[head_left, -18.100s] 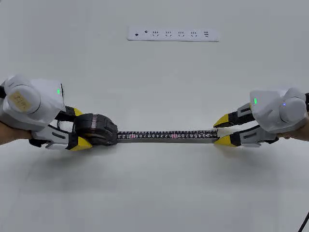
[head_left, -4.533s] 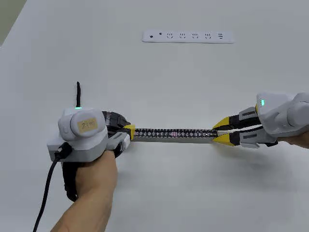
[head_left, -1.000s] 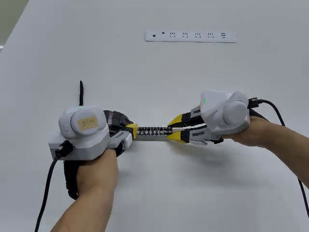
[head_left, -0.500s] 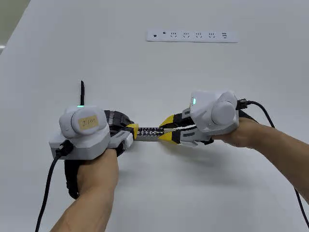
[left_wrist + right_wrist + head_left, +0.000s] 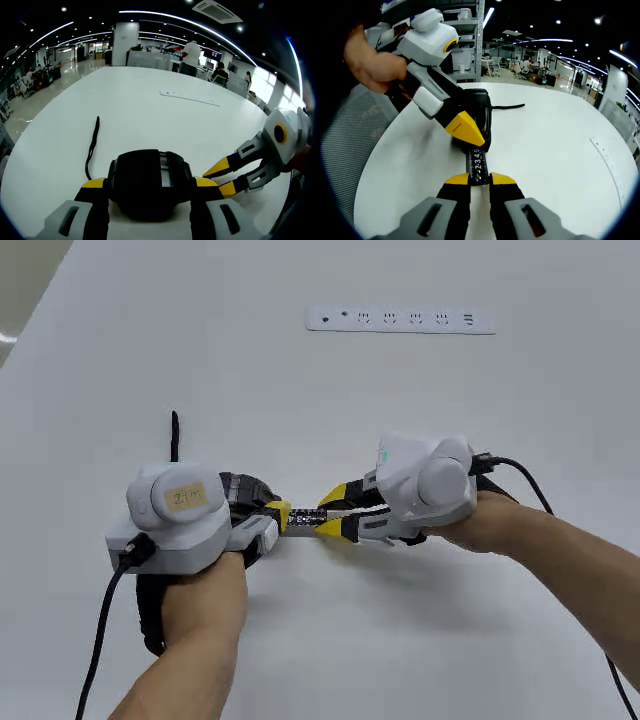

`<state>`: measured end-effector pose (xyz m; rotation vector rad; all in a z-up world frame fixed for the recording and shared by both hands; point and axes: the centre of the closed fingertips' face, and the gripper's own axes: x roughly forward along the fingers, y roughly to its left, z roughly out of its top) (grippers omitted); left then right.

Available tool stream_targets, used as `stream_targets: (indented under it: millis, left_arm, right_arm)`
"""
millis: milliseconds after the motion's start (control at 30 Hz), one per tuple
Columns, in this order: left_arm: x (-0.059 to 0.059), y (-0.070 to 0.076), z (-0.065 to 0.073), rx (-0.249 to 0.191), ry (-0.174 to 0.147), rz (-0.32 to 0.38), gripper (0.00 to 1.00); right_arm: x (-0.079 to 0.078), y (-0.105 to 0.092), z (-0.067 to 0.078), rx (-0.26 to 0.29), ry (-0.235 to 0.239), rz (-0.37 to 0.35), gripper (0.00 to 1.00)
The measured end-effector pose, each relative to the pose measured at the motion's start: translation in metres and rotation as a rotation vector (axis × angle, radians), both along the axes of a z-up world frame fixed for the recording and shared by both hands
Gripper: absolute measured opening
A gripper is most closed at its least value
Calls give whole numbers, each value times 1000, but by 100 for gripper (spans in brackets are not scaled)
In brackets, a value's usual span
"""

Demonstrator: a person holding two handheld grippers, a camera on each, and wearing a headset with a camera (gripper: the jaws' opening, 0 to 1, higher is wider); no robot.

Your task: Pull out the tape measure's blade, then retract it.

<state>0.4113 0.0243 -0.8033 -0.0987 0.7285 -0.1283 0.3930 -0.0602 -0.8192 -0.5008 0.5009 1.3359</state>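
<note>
Right gripper view: fingers [image 5: 457, 181] pinching blade [image 5: 477, 165], numerals legible.

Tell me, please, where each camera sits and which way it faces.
Head view: on the head, facing down at the bench; left hand, right hand, left tongs and right tongs show.
Left gripper view: on the left tongs, facing over the tape measure; own jaws show.
Right gripper view: on the right tongs, facing along the blade; own jaws show.
Shared: gripper views both see the tape measure and opposite tongs.

Head view overhead; gripper views face-to-face, close (both catch tape measure [image 5: 150, 182]).
</note>
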Motion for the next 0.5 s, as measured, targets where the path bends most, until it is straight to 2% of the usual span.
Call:
stream_targets:
  millis: [500]
  left_arm:
    - [1,-1,0,-2,2,-4,62]
  right_arm:
    - [2,16,-1,-3,-13,11,13]
